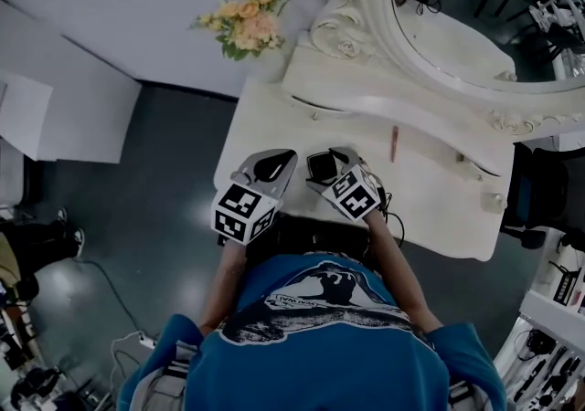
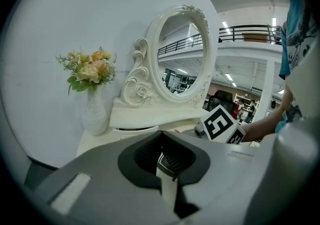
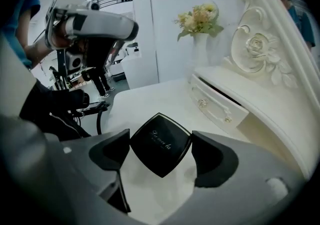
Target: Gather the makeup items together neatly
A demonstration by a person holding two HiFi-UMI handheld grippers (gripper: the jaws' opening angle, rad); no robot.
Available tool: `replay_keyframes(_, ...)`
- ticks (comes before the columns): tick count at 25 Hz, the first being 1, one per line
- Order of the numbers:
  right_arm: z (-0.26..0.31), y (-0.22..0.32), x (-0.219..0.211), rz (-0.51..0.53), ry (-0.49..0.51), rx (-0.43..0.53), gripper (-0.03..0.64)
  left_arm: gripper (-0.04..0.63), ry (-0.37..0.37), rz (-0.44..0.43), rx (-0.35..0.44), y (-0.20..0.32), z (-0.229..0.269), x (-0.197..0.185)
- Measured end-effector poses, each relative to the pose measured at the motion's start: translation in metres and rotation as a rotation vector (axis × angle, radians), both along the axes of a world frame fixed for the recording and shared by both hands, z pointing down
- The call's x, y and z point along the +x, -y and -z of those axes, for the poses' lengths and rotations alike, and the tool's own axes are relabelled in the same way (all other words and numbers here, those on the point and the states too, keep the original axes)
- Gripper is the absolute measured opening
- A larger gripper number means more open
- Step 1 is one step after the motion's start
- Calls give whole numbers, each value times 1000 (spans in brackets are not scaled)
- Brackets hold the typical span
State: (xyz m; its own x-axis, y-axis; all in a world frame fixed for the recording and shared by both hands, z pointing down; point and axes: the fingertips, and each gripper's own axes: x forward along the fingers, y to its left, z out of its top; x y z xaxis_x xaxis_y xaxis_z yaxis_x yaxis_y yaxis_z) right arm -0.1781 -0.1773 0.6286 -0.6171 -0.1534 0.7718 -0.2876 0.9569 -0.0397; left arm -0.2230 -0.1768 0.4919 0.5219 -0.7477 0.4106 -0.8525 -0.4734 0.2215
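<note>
R tool (image 3: 160,153) clamps black compact (image 3: 161,141) corner-to-corner betw jaws.

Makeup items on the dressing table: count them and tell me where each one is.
2. A black compact is gripped between the right gripper's jaws; a slim pink stick lies farther back, just below the mirror. More may be hidden from view.

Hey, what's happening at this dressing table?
A person works at a white dressing table with a gripper in each hand. The right gripper has its jaws closed on a black square compact near the table's front edge. The left gripper is beside it, jaws together, holding nothing. A slim pink stick lies farther back, below the mirror.
</note>
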Motion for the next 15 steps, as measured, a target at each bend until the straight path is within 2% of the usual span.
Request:
replay_keyframes(8,23,25,78,-271,44,6,388,14,-2,-125,-16,-1,-3,44)
replay_keyframes(15,9,32,153,-470,54,-40,388,14,17,-194,-1,-3,6,88)
